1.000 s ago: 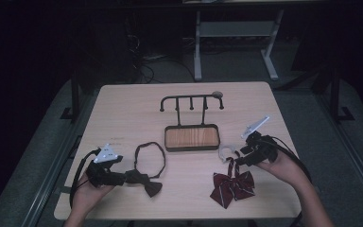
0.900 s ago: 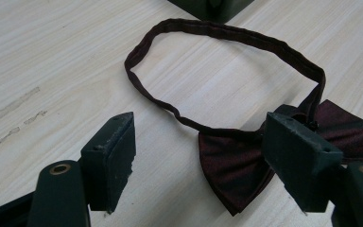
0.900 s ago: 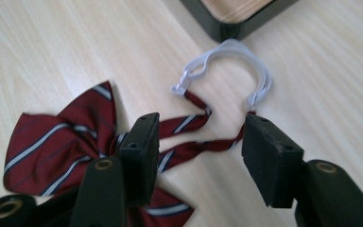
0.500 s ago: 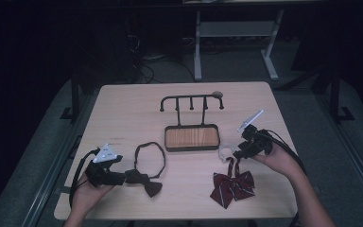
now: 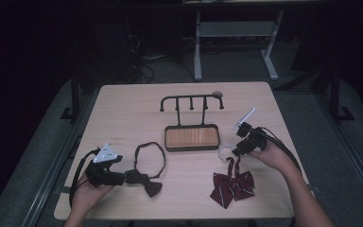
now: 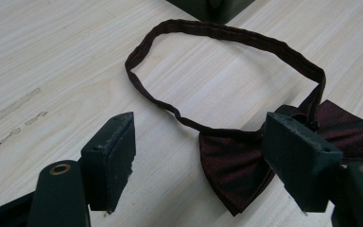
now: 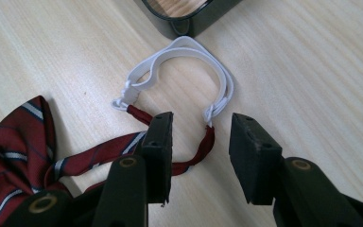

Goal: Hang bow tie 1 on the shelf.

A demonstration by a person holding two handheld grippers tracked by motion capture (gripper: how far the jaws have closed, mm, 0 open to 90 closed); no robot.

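Observation:
A dark maroon bow tie (image 5: pixel 147 183) (image 6: pixel 236 165) with a thin neck loop (image 6: pixel 227 35) lies at the table's front left. My left gripper (image 5: pixel 125 177) (image 6: pixel 203 161) stands open low over it, one jaw on bare wood and the other above the knot. At the front right lies a red striped bow tie (image 5: pixel 231 187) (image 7: pixel 14 151) with a white elastic loop (image 5: pixel 224 153) (image 7: pixel 179 52). My right gripper (image 5: pixel 235 150) (image 7: pixel 203 151) is open and its jaws have just been closing. The red strap end (image 7: pixel 208 142) lies between them, untouched by the pads.
A black rack with several hooks (image 5: pixel 191 101) stands mid-table behind its wooden base tray (image 5: pixel 191 137), whose corner (image 7: pixel 189 23) sits just beyond the elastic loop. A small round disc (image 5: pixel 216 94) lies behind the rack. Bare wood stretches along the table's back and left.
My right gripper has slid left and lower toward the white elastic loop, and its jaws stand narrower. The left gripper and both bow ties have stayed where they were.

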